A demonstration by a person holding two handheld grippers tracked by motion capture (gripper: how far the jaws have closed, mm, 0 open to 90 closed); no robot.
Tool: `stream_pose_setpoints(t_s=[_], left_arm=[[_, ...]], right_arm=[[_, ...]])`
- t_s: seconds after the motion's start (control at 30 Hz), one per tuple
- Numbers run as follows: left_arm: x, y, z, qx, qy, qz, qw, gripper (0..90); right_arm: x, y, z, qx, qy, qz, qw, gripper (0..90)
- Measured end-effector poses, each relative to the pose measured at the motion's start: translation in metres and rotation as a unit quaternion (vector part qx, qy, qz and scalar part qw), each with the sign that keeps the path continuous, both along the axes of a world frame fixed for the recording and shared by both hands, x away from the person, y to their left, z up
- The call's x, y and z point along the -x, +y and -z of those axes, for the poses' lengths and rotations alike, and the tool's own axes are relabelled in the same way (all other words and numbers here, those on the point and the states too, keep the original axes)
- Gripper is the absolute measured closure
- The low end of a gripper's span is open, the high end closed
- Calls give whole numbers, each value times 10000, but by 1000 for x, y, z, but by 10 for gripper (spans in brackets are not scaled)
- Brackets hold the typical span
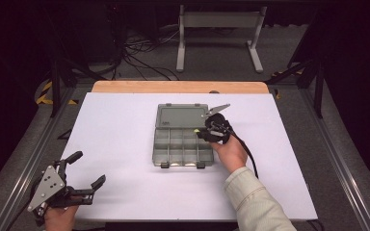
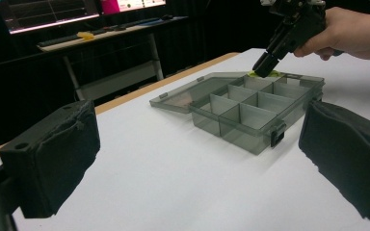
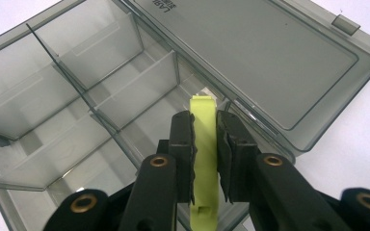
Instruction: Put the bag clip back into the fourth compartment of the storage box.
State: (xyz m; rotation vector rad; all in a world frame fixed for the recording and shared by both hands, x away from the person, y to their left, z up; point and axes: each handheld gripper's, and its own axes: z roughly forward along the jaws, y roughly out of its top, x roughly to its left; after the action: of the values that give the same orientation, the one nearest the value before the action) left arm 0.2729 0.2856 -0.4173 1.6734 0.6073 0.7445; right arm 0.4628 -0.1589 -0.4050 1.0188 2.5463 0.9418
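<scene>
The right gripper [image 3: 204,159] is clamping a yellow-green plastic strip [image 3: 204,144] over the open compartment box [image 1: 160,154], risking snagging a divider [image 3: 139,82] if tilted.

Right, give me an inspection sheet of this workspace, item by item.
Surface: white table, wooden strip along the far edge.
Job's things: grey compartment box with lid open flat; yellow-green strip held upright over a compartment on its right side.
Clutter: nothing seen.
Grippers: right gripper shut on the strip; left gripper open, at the near left corner, holding nothing.
Cables: black cable trails from the right gripper; loose cables on the floor beyond the table.
Surroundings: dark room, white stand behind.
</scene>
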Motion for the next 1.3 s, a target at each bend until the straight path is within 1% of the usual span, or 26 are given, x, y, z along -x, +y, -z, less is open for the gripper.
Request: stream_pose_setpoints(t_s=[0.13,0.23,0.47,0.73,0.87,1.0,1.1,1.17,1.2,1.23,1.27,1.3], left_arm=[[0,0,0,7,4,2,10000,14],[0,0,0,-2,1,-1,10000,14],[0,0,0,11,-3,-7,10000,14],[0,0,0,7,2,-2,10000,14],[0,0,0,-11,4,1,10000,14],[0,0,0,-2,5,-4,10000,14],[-1,0,0,1,5,-6,10000,14],[-1,-1,0,0,5,2,10000,14],[-1,-1,0,-3,4,2,10000,14],[-1,-1,0,-1,2,1,10000,14],[-1,-1,0,10,6,6,10000,14],[-1,-1,0,16,16,7,10000,14]], right_arm=[[1,-3,0,-8,7,28,10000,778],[2,-4,-1,-62,37,90,9999,777],[1,-5,-1,-60,70,134,9999,777],[-1,-7,1,-62,179,249,9995,772],[-1,-7,1,-11,159,258,9995,753],[-1,-9,0,-19,137,270,9995,729],[0,-9,-1,-48,107,298,9995,660],[1,-8,-3,-34,31,285,9996,583],[2,-7,-5,-17,7,289,9996,501],[4,-6,-7,-11,-69,371,9993,384],[5,-6,-9,-19,-154,450,9989,317],[6,-6,-11,-69,-193,480,9986,285]])
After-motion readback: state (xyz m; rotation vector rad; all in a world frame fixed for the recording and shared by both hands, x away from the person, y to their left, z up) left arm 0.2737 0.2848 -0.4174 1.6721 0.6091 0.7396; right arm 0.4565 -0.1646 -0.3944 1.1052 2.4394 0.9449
